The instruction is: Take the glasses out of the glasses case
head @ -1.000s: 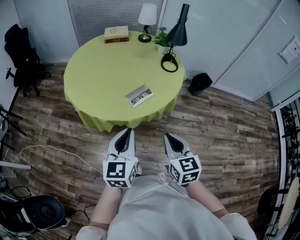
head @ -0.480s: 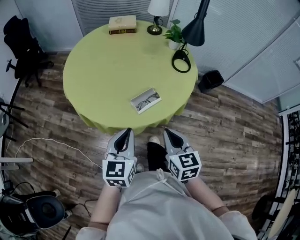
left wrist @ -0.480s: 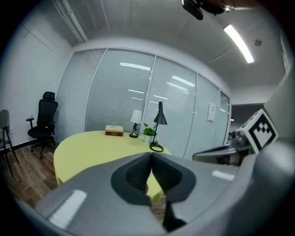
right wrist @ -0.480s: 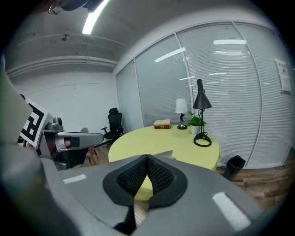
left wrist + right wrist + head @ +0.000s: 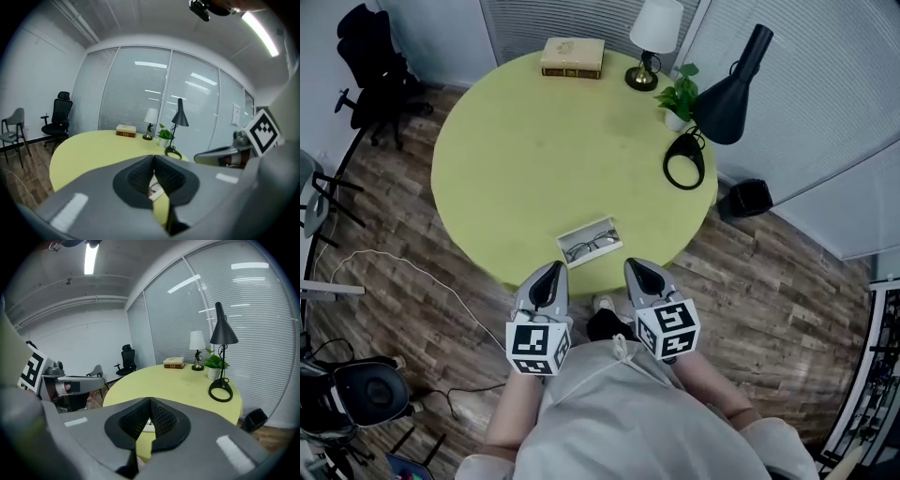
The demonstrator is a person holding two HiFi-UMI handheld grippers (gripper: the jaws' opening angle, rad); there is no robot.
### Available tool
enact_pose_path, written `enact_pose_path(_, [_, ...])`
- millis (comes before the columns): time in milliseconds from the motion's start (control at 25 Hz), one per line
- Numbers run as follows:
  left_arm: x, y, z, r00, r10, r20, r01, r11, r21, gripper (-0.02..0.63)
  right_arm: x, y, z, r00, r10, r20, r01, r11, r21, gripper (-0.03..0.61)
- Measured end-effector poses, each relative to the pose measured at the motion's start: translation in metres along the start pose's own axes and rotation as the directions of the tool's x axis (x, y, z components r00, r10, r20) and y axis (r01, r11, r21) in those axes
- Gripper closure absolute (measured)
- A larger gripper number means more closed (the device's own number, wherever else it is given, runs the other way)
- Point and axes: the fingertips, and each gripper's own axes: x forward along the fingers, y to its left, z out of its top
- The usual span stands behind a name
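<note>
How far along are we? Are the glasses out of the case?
Done: the glasses case lies open near the edge of the table. In hand: nothing; left gripper and right gripper are shut, empty, apart from it. Left: lift the glasses out.

On the round yellow-green desk (image 5: 506, 169), we find the open white rectangular glasses case (image 5: 602, 231) at the near edge, with the thin-framed glasses (image 5: 589, 247) lying in it. Along the far edge sit a thick tan book (image 5: 573, 57), then to its right a white-shaded table lamp (image 5: 654, 37), a small green potted plant (image 5: 679, 97) and a black desk lamp (image 5: 727, 89). The left gripper (image 5: 553, 266) and right gripper (image 5: 633, 265) flank the case's near side.
</note>
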Motion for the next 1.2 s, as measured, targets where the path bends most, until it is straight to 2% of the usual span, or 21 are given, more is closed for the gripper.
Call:
enact_pose_path(360, [0.059, 0.006, -0.037, 0.992, 0.108, -0.069, -0.113, 0.990, -0.079, 0.607, 0.058, -0.051, -0.010, 0.988, 0.118, -0.097, -0.124, 0.991, -0.052, 0.578])
enact_pose_path(520, [0.082, 0.010, -0.062, 0.982, 0.125, -0.140, -0.135, 0.989, -0.063, 0.607, 0.081, -0.060, -0.026, 0.973, 0.167, -0.158, -0.179, 0.982, -0.067, 0.578])
enact_pose_path(640, [0.099, 0.010, -0.082, 0.971, 0.098, -0.216, -0.099, 0.995, 0.010, 0.606, 0.094, -0.058, -0.039, 0.956, 0.208, -0.205, -0.225, 0.972, -0.064, 0.578])
enact_pose_path(720, [0.108, 0.006, -0.095, 0.960, 0.067, -0.273, -0.056, 0.997, 0.046, 0.562, 0.099, -0.058, -0.049, 0.943, 0.230, -0.239, -0.250, 0.966, -0.058, 0.578])
enact_pose_path(840, [0.121, 0.004, -0.109, 0.938, 0.020, -0.346, 0.008, 0.997, 0.081, 0.554, 0.107, -0.059, -0.063, 0.927, 0.247, -0.280, -0.271, 0.962, -0.047, 0.578])
enact_pose_path(920, [0.130, 0.005, -0.118, 0.917, -0.005, -0.398, 0.058, 0.991, 0.121, 0.533, 0.114, -0.059, -0.070, 0.920, 0.253, -0.300, -0.278, 0.960, -0.040, 0.579])
enact_pose_path(1000, [0.136, 0.004, -0.128, 0.887, -0.035, -0.460, 0.119, 0.981, 0.154, 0.510, 0.118, -0.059, -0.076, 0.914, 0.258, -0.312, -0.281, 0.959, -0.030, 0.578])
enact_pose_path(1200, [0.151, 0.009, -0.140, 0.833, -0.068, -0.550, 0.210, 0.957, 0.200, 0.506, 0.123, -0.060, -0.087, 0.906, 0.262, -0.333, -0.279, 0.960, -0.001, 0.578])
